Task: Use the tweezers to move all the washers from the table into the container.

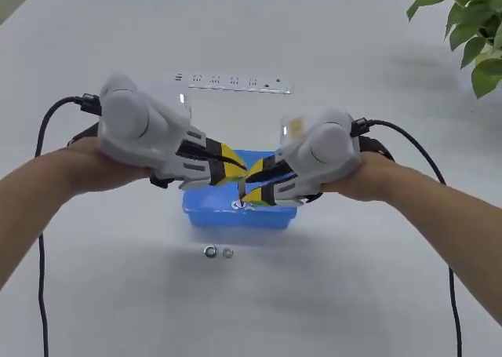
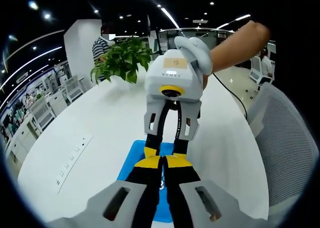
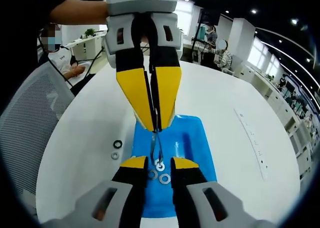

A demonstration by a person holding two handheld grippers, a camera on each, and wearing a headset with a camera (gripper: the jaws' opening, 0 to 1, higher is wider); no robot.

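One blue rectangular plastic container (image 3: pixel 195 138) sits under both grippers. The left gripper (image 3: pixel 155 124) pinches thin metal tweezers (image 3: pixel 156 147); the right gripper (image 3: pixel 160 163) stands parted, empty. Three silver ring washers (image 3: pixel 165 178) lie inside, the tweezer tips at one; two more loose washers (image 1: pixel 209 251) rest on the white table (image 1: pixel 353 294) just beside. In the head view the grippers mostly hide the contents.

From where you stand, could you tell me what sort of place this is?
Most likely an open-plan office or lab: a long white table, a mesh chair beside it, a potted plant, and people seated at desks behind.
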